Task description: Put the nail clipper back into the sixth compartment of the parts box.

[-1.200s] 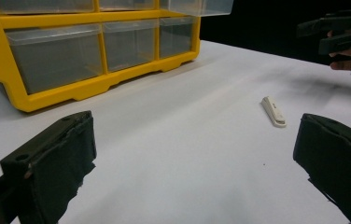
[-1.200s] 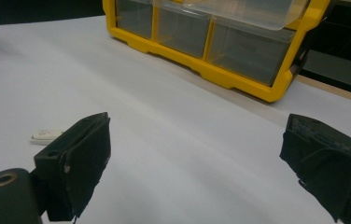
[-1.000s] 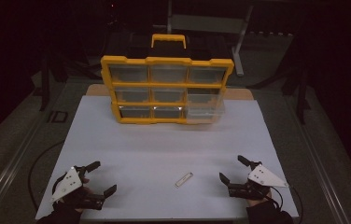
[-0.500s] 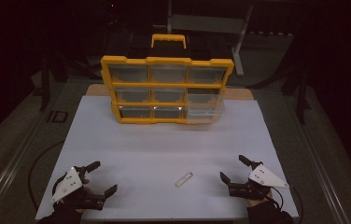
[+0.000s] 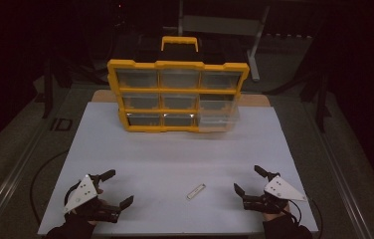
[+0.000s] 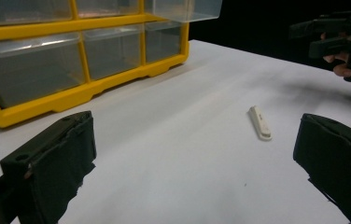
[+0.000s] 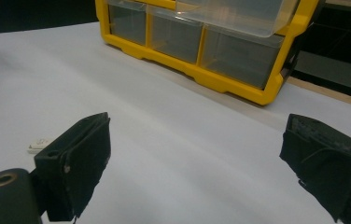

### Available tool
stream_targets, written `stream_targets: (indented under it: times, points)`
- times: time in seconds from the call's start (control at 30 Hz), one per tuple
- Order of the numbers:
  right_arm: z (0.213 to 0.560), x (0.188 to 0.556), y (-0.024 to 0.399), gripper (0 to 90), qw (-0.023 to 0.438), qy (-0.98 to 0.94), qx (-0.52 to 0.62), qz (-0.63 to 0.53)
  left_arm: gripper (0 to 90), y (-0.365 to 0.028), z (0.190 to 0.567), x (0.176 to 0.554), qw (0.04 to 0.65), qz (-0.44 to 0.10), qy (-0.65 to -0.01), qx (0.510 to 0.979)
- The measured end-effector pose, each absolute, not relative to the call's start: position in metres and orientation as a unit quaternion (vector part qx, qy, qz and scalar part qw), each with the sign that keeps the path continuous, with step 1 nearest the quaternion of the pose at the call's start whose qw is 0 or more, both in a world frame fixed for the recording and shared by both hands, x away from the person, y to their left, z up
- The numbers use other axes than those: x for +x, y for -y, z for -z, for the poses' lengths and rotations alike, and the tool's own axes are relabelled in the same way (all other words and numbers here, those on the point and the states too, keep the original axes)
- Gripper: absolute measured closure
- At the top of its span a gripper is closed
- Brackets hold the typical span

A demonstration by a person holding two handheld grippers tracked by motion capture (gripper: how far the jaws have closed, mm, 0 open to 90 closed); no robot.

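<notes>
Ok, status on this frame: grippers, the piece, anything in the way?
Left gripper open, empty. Right gripper open, empty. Small white piece flat on the white table between them, untouched. Yellow drawer cabinet beyond, one drawer pulled out; path clear.

Grippers: two, left gripper [image 5: 116,188], right gripper [image 5: 247,179]
White clip [image 5: 196,191]: one
Yellow drawer cabinet [image 5: 177,95]: one
Drawers: nine

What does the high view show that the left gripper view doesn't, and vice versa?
High view alone: the organizer's black-and-yellow carry handle and the left gripper from above, jaws apart. Left gripper view alone: a close look at the small white piece lying flat between its own jaws. Both: the yellow drawer organizer, one clear drawer pulled out, the white tabletop and the right gripper.
</notes>
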State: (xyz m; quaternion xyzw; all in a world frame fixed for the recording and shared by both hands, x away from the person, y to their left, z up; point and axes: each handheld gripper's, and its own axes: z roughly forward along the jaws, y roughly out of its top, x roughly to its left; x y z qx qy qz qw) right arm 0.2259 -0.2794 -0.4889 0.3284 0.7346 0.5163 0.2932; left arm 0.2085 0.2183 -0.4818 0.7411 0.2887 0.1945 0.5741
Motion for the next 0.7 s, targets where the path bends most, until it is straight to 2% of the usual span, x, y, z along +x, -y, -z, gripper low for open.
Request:
stream_targets:
  times: [0.17, 0.7]
  points:
    - [0.489, 0.226, 0.280, 8.5, 0.294, -0.734, 0.329, -0.516, 0.1, -0.210, 0.467, 0.209, 0.573, -0.196, -0.285, 0.743]
    - [0.489, 0.227, 0.280, 8.5, 0.295, -0.734, 0.329, -0.516, 0.1, -0.179, 0.440, 0.225, 0.575, -0.136, -0.266, 0.762]
